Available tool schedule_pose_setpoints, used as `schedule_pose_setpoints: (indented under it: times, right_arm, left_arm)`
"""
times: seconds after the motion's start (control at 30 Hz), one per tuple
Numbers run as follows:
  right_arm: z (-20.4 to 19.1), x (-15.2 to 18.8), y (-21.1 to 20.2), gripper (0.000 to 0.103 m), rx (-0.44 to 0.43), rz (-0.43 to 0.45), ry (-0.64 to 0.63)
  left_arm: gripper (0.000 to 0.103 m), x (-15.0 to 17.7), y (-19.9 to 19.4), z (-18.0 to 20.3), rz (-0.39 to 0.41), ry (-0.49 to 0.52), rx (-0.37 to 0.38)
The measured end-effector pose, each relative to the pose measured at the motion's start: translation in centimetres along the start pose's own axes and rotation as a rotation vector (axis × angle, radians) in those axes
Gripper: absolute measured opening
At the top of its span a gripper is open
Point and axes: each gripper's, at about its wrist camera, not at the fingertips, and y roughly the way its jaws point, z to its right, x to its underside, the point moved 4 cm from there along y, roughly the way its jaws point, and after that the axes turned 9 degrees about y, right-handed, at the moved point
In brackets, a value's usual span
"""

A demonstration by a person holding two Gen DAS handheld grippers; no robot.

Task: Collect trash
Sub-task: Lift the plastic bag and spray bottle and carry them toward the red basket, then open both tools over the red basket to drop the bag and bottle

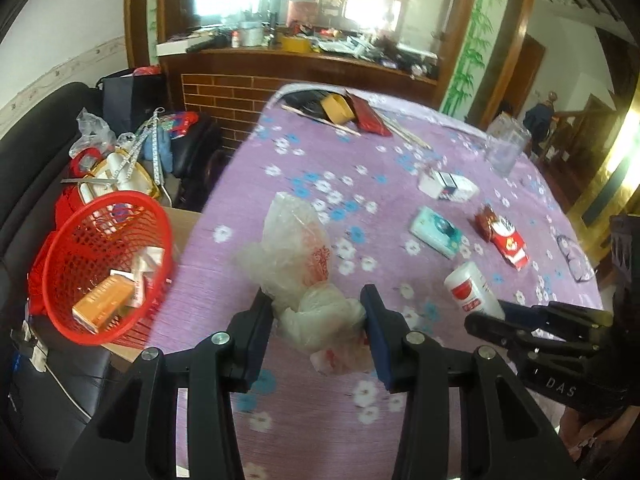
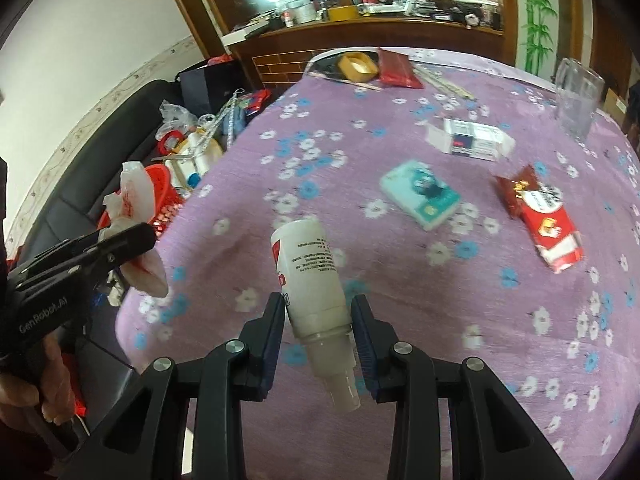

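My left gripper (image 1: 318,312) is shut on a crumpled clear plastic bag with red print (image 1: 298,248) and holds it above the purple flowered tablecloth (image 1: 320,420). The bag also shows in the right wrist view (image 2: 136,196), pinched in the left gripper (image 2: 142,238). My right gripper (image 2: 318,316) is shut on a white plastic bottle with a red label (image 2: 314,280), lifted off the cloth; the bottle shows in the left wrist view (image 1: 472,288) in the right gripper (image 1: 500,316). A red mesh basket (image 1: 100,260) with boxes inside stands left of the table.
On the table lie a teal packet (image 2: 420,192), a red cigarette pack (image 2: 540,220), a white and blue box (image 2: 472,140), a clear glass (image 2: 576,96), a tape roll (image 2: 358,66) and a red pouch (image 2: 396,68). A black sofa (image 1: 40,140) holds clutter at the left.
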Motion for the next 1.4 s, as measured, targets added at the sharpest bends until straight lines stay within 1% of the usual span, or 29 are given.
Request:
schedule_pose_setpoints:
  times: [0.07, 0.2, 0.4, 0.57, 0.7, 0.83, 0.97, 1.03, 1.07, 1.1, 1.13, 1.27, 1.4]
  right_arm:
    - [-1.7, -0.5, 0.4, 0.037, 0.0, 0.006, -0.02]
    - [-5.7, -1.8, 1.6, 0.037, -0.043, -0.001, -0.034]
    - [-12.5, -4.2, 3.8, 0.037, -0.107, -0.02, -0.099]
    - [-18.0, -5.6, 6.1, 0.037, -0.155, -0.051, -0.158]
    - [-21.7, -6.4, 8.2, 0.038, -0.178, -0.088, -0.201]
    - [-24.5, -7.2, 10.7, 0.038, -0.187, -0.129, -0.228]
    - [-26.3, -8.0, 12.6, 0.039, -0.186, -0.147, -0.237]
    - [-27.0, -8.5, 13.3, 0.04, -0.183, -0.147, -0.228]
    - [-27.1, -8.8, 13.6, 0.044, -0.183, -0.147, -0.223]
    - [-27.3, -9.0, 13.8, 0.053, -0.184, -0.146, -0.218]
    - [-27.3, -9.3, 13.9, 0.056, -0.184, -0.137, -0.211]
    - [-26.5, -9.5, 12.9, 0.057, -0.196, -0.121, -0.193]
    - [-23.9, -8.6, 11.0, 0.057, -0.191, -0.106, -0.158]
  left_arm:
    - [0.043, 0.1, -0.4, -1.7, 0.006, -0.003, -0.009]
    - [0.043, 0.3, -1.5, -5.8, 0.022, -0.028, -0.033]
    - [0.043, 1.1, -2.8, -13.4, 0.037, -0.112, -0.098]
    - [0.043, 1.4, -3.3, -18.7, 0.033, -0.174, -0.145]
    - [0.043, 1.2, -3.0, -21.3, 0.033, -0.206, -0.171]
    - [0.043, 1.1, -2.0, -23.2, 0.011, -0.233, -0.185]
    - [0.045, 1.0, -1.2, -24.0, -0.003, -0.245, -0.19]
    - [0.051, 1.0, -0.9, -24.4, -0.005, -0.266, -0.18]
    - [0.053, 1.0, -0.9, -24.6, -0.006, -0.277, -0.177]
    - [0.056, 1.1, -1.0, -24.8, -0.006, -0.287, -0.181]
    - [0.058, 1.1, -1.0, -25.0, -0.004, -0.293, -0.18]
    - [0.059, 1.5, -1.5, -24.9, 0.001, -0.298, -0.171]
    - [0.06, 2.1, -1.7, -23.0, 0.002, -0.296, -0.136]
